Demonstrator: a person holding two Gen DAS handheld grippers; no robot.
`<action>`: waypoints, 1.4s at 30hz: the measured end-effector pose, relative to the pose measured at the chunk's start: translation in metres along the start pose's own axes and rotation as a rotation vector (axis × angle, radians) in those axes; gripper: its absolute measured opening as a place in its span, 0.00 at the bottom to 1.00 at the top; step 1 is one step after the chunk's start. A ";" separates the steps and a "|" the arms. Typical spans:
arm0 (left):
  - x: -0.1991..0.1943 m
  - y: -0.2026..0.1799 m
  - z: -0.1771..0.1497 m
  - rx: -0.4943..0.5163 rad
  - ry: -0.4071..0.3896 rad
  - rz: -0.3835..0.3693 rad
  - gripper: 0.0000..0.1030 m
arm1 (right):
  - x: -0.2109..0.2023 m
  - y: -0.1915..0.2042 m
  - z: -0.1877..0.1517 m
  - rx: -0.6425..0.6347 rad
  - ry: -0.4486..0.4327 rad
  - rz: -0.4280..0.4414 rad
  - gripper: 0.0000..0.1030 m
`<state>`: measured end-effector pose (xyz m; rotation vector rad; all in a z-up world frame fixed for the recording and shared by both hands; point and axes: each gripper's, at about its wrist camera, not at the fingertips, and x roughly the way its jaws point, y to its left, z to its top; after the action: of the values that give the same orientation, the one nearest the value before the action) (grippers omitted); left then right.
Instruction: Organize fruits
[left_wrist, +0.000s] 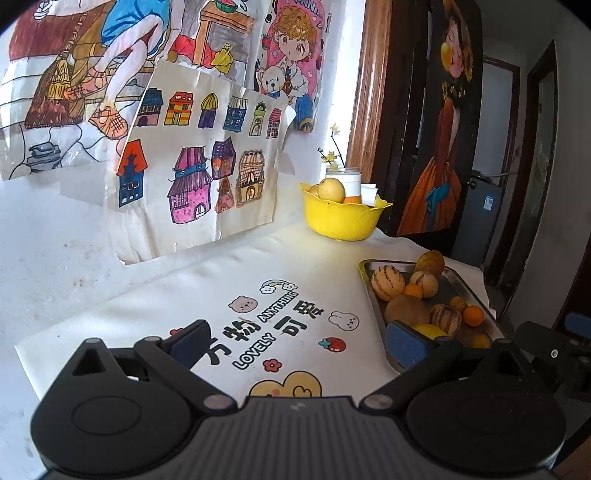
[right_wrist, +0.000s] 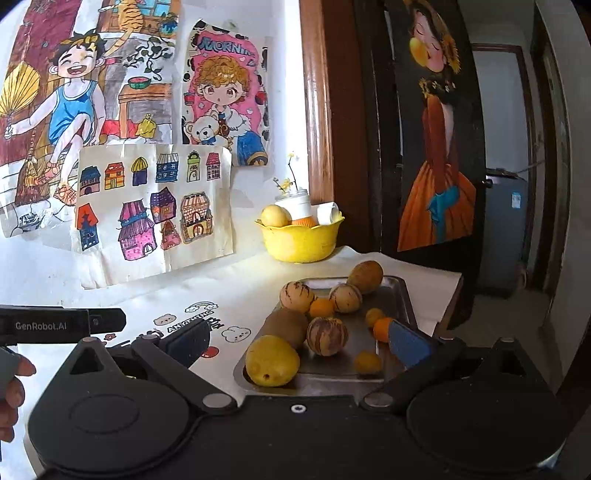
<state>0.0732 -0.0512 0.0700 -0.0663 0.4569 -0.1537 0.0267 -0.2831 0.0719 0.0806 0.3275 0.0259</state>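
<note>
At the far left of the right wrist view, a person's hand (right_wrist: 11, 384) grips the handle of the left gripper (left_wrist: 295, 343), whose black body carries the lettering "GenRobot.AI". That gripper hovers above the white printed cloth (left_wrist: 221, 280) covering the bench, its jaws spread wide apart with nothing between them; the left blue pad sits over the cloth's printed characters and the right pad overlaps the near corner of the metal tray (left_wrist: 373, 295). On the wall behind hang children's drawings, among them a sheet of coloured houses (right_wrist: 155, 206). Further right, the yellow bowl (right_wrist: 301, 240) stands at the back of the bench against the wall, holding a pale yellow fruit (right_wrist: 275, 216), something orange and a white jar. In front of it lies the tray with the loose fruits: a large yellow fruit (right_wrist: 272, 360) at the near left corner, a brown kiwi-like fruit (right_wrist: 284, 325) just behind it, three striped pale fruits (right_wrist: 327, 336), small oranges (right_wrist: 321, 307) and a brownish oval fruit (right_wrist: 365, 276) at the far edge. The right gripper (right_wrist: 295, 341) hangs over the tray's near side, jaws likewise wide apart and empty, its right pad beside a small orange. At the far right a dark door (right_wrist: 436, 147) bears a painted figure in an orange dress.
</note>
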 end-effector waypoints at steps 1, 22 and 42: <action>-0.001 0.000 -0.001 0.004 0.001 -0.002 1.00 | -0.001 0.000 -0.002 0.001 -0.002 -0.003 0.99; -0.013 0.019 -0.030 0.008 0.018 0.016 1.00 | -0.027 0.027 -0.021 -0.056 -0.055 -0.044 0.99; -0.028 0.035 -0.050 -0.013 -0.038 0.053 1.00 | -0.037 0.040 -0.046 -0.039 -0.087 -0.020 1.00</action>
<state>0.0314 -0.0136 0.0340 -0.0698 0.4217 -0.0970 -0.0235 -0.2412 0.0431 0.0400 0.2410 0.0088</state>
